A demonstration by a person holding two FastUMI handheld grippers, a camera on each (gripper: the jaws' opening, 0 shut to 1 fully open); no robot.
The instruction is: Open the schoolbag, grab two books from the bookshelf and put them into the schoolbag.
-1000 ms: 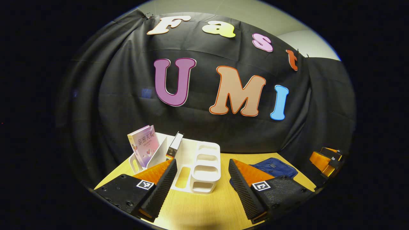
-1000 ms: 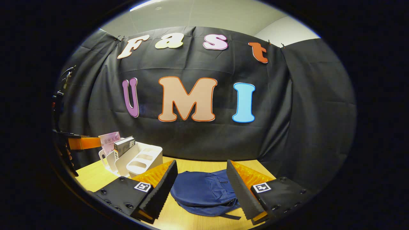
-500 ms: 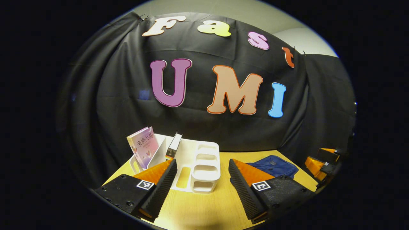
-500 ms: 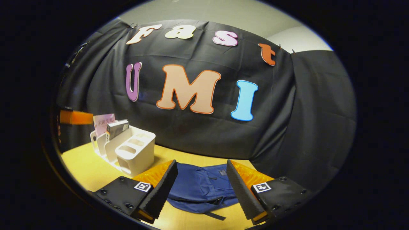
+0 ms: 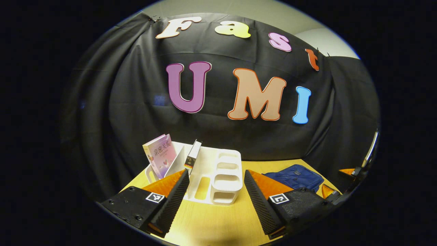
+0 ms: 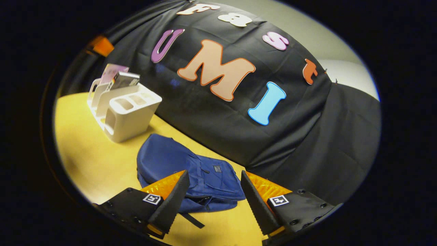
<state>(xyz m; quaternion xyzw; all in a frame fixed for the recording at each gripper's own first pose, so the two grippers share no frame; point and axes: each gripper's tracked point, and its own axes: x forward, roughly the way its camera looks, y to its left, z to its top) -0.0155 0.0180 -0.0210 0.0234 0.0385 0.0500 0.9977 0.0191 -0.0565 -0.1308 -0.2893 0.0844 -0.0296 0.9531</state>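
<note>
1. The right tongs (image 6: 213, 201) are hanging spread and empty just above the near end of the bag (image 6: 186, 171). In my judgement they are being aimed at the zipper, because opening the bag is the first step.
2. The left tongs (image 5: 216, 194) are also spread and holding nothing. They are pointing at the shelf (image 5: 218, 174), I think in order to be ready for the books when the bag is open.
3. The bag is lying flat on the worktop (image 6: 88, 153), with its front pocket facing up, and it is looking closed. A dark strap (image 6: 193, 220) is sticking out from under its near edge. In the left gripper view the bag (image 5: 295, 176) is lying to the right of the shelf, a little apart from it.
4. The shelf is standing on the worktop (image 5: 211, 222) near the black cloth wall (image 5: 136, 102). It is white, with upright dividers at one end and small open compartments at the other.
5. The pink book (image 5: 160, 155) is leaning in the outer slot, and the dark book (image 5: 193, 153) is leaning against a divider beside it. They are standing nearly upright, so I think their top edges are easy to pinch.
6. Counting: two tongs, one bag, one shelf, two books, which is exactly the number the task is asking for.
</note>
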